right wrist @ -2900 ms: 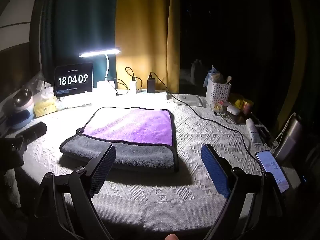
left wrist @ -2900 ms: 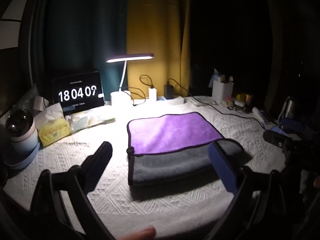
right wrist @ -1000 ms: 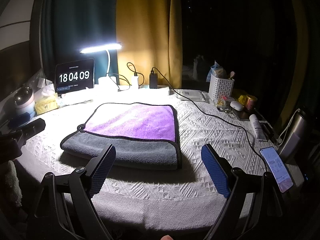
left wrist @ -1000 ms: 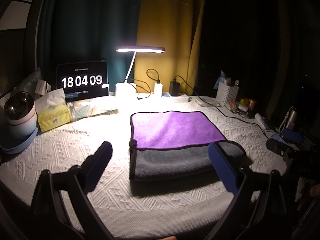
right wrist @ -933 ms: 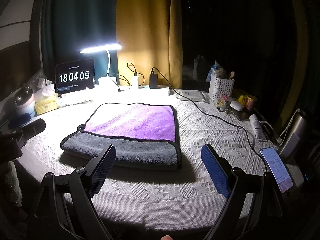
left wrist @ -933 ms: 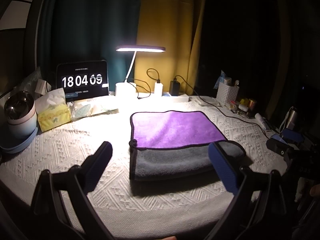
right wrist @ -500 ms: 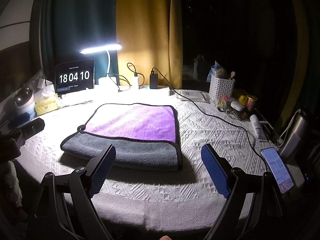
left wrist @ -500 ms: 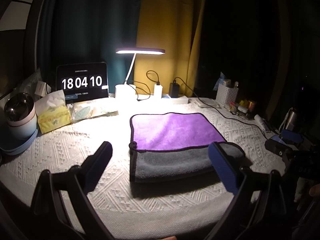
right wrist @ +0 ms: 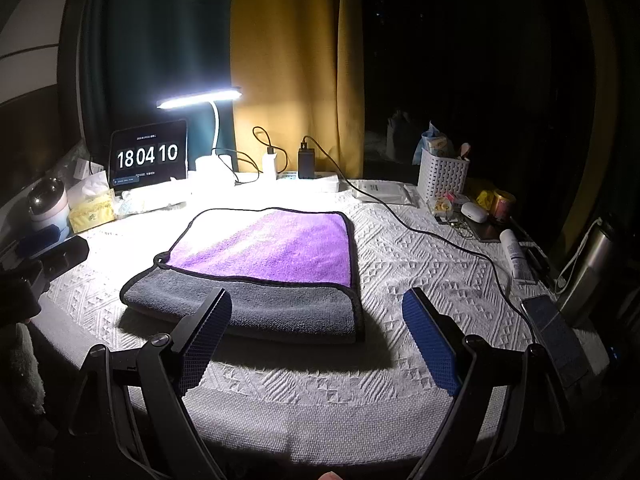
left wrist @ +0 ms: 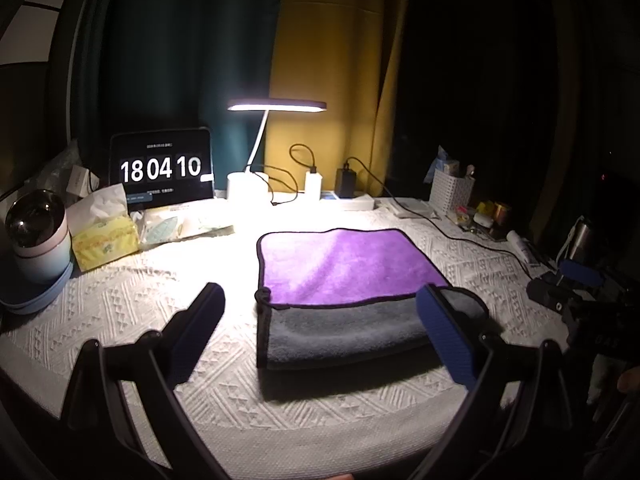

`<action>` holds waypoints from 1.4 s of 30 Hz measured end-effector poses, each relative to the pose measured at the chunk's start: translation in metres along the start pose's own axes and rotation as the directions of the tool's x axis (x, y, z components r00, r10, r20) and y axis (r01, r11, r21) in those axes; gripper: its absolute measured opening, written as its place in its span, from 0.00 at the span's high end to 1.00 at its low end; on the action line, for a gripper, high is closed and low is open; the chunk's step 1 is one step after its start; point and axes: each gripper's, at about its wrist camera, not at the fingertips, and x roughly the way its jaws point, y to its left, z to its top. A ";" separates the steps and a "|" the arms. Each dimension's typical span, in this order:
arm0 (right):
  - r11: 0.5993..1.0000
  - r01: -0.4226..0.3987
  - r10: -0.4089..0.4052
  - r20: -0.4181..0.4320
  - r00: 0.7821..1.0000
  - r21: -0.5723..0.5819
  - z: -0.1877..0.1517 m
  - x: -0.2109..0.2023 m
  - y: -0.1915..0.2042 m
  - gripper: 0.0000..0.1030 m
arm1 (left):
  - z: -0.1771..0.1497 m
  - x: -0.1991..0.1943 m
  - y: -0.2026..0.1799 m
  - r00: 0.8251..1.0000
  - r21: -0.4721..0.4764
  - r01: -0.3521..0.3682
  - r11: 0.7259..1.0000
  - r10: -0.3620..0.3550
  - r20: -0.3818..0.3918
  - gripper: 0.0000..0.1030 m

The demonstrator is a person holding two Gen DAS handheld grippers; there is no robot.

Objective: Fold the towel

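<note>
- The towel [left wrist: 340, 280] is lying near the middle of the worktop [left wrist: 140, 312], already doubled over: a purple face is showing on top, with a grey layer sticking out along the near edge.
- The left gripper [left wrist: 320, 328] is hovering at the near edge of the worktop, jaws spread wide and holding nothing; its right finger is overlapping the towel's near right corner in view, and I cannot tell whether it is touching.
- The right gripper [right wrist: 316, 332] is hanging wide apart too, empty, just short of the towel's grey near edge.
- Judging by the plush pile, the towel is looking soft, light and limp, so it is likely to sag and drag on the textured cloth rather than slide.
- Pinching both layers at the bound corners, near the small hanging loop [left wrist: 262, 295] on the left, is looking like the surest hold.
- The tablet clock [left wrist: 160, 168] at the far left is reading 18 04 10; the smaller text under it is too tiny to read.
</note>
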 end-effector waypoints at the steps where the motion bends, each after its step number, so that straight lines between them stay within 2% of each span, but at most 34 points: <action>1: 1.000 0.000 0.000 -0.001 1.000 -0.001 0.000 0.001 0.000 0.13 | 0.000 0.000 0.000 1.000 0.001 0.000 1.000 0.000 0.000 0.05; 9: 1.000 -0.002 0.002 -0.015 1.000 0.010 0.002 0.010 -0.004 0.13 | 0.001 0.009 0.000 1.000 0.002 -0.007 1.000 0.007 -0.017 0.05; 22: 0.999 0.001 0.002 -0.084 0.996 0.033 0.003 0.050 -0.022 0.13 | -0.001 0.054 0.009 0.993 -0.021 -0.021 1.000 0.019 -0.117 0.06; 36: 0.998 -0.011 0.021 -0.171 0.985 0.062 0.003 0.106 -0.042 0.14 | -0.006 0.112 0.023 0.971 -0.029 -0.069 0.997 0.061 -0.232 0.06; 39: 0.997 -0.020 0.033 -0.193 0.981 0.072 0.001 0.118 -0.045 0.18 | -0.008 0.125 0.028 0.964 -0.041 -0.070 0.997 0.056 -0.259 0.07; 42: 0.997 -0.028 0.044 -0.213 0.976 0.078 0.000 0.129 -0.049 0.19 | -0.011 0.137 0.032 0.955 -0.041 -0.077 0.996 0.062 -0.290 0.13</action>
